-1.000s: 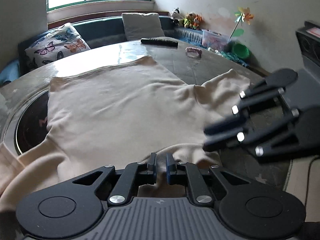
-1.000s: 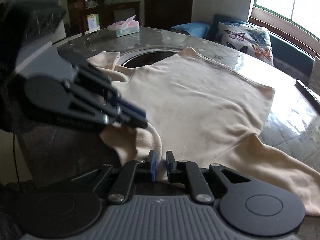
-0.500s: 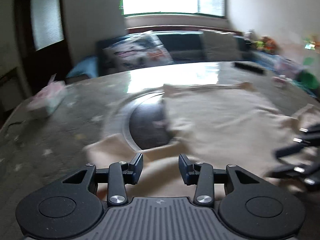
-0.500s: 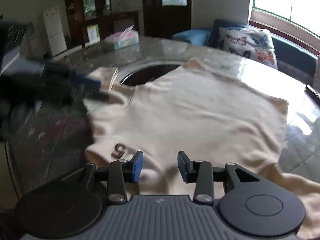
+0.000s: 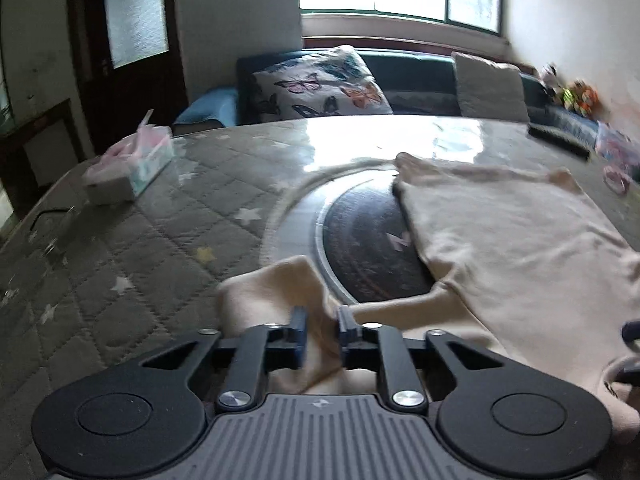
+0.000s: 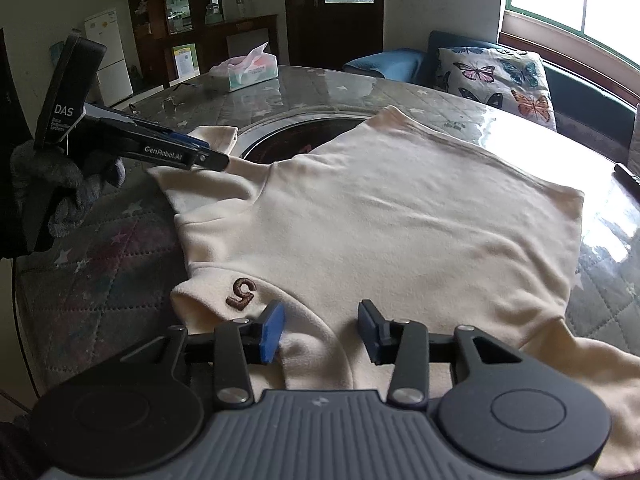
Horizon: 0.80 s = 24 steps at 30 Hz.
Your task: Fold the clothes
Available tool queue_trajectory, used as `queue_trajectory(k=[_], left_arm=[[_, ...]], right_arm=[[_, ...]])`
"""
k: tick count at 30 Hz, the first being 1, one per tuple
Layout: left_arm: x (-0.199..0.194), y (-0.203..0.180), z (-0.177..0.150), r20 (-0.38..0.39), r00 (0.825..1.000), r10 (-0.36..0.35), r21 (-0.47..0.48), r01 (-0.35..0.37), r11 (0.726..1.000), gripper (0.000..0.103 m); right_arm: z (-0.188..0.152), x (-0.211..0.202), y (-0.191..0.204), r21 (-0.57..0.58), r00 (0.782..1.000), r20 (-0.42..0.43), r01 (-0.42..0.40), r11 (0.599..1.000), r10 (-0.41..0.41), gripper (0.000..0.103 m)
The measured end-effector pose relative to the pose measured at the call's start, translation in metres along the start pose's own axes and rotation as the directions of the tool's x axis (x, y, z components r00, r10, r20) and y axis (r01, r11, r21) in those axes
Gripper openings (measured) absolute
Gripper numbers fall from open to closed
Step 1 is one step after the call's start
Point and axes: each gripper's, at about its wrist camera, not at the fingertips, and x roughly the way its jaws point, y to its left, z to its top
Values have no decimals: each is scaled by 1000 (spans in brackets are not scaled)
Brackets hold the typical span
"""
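Note:
A cream sweatshirt point(image 6: 400, 220) lies spread on the round table, with a brown "5" patch point(image 6: 241, 293) near its collar. It also shows in the left wrist view point(image 5: 500, 240). My left gripper point(image 5: 322, 326) is over the left sleeve point(image 5: 276, 292), its jaws narrowed around a fold of the cloth. In the right wrist view the left gripper point(image 6: 212, 156) touches the sleeve point(image 6: 208, 140) near its cuff. My right gripper point(image 6: 322, 330) is open above the collar and holds nothing.
A tissue box point(image 5: 132, 166) point(image 6: 250, 68) stands on the quilted table cover point(image 5: 120, 260). A dark round inset point(image 5: 368, 240) sits at the table's centre, partly under the shirt. A remote point(image 5: 558, 142) lies at the far edge. A sofa with a butterfly pillow point(image 5: 320, 84) is behind.
Both grippers let go of the collar and opened. My left gripper swung left to the sleeve and narrowed on it. My right gripper stays open over the collar.

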Motion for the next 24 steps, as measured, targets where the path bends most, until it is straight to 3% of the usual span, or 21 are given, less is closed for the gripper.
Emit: queue_trajectory(k=[7, 15, 18, 21, 24], left_arm=[[-23, 53, 2, 56, 991, 119, -108, -113, 988, 8], [-25, 112, -21, -36, 958, 283, -239, -283, 929, 13], [-35, 116, -26, -22, 959, 284, -264, -279, 923, 13], [-47, 105, -24, 24, 971, 236, -240, -223, 945, 13], [-44, 92, -18, 24, 987, 160, -201, -152, 968, 13]], right_arm=[[0, 0, 2, -2, 1000, -1, 7, 1000, -7, 43], [0, 1, 1, -3, 1000, 1, 11, 1000, -11, 44], [0, 1, 1, -3, 1000, 0, 12, 1000, -12, 45], [0, 1, 1, 0, 1000, 0, 14, 1000, -14, 46], [0, 1, 1, -1, 1000, 0, 17, 1000, -17, 48]])
